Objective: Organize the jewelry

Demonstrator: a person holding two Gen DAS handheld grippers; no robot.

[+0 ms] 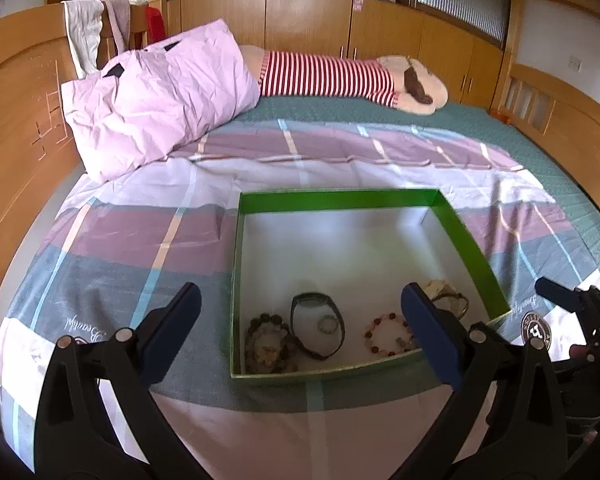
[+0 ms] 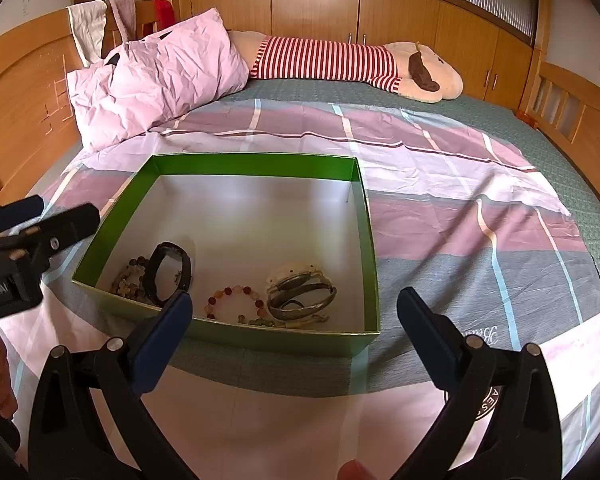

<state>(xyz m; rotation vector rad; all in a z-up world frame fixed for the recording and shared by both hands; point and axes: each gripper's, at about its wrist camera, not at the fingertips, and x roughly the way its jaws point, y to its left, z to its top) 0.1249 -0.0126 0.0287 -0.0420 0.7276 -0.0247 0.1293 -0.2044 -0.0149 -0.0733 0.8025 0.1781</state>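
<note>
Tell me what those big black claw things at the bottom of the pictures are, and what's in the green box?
Those claws are grabbers. A person holds one in each hand, and each has a tiny camera looking out along its two fingers. So one picture is seen from the left gripper and the other from the right gripper. Each camera also catches the other grabber at the edge of its picture.

Both grabbers are open and hold nothing right now.

They hover over a bed with a checked sheet. On it sits a green box with a white inside. Along its near side lies jewelry: a dark beaded bracelet, a black bangle, a pink and red bead bracelet and a pile of metal bangles.

Farther back are a pink pillow and a striped plush toy.
</note>
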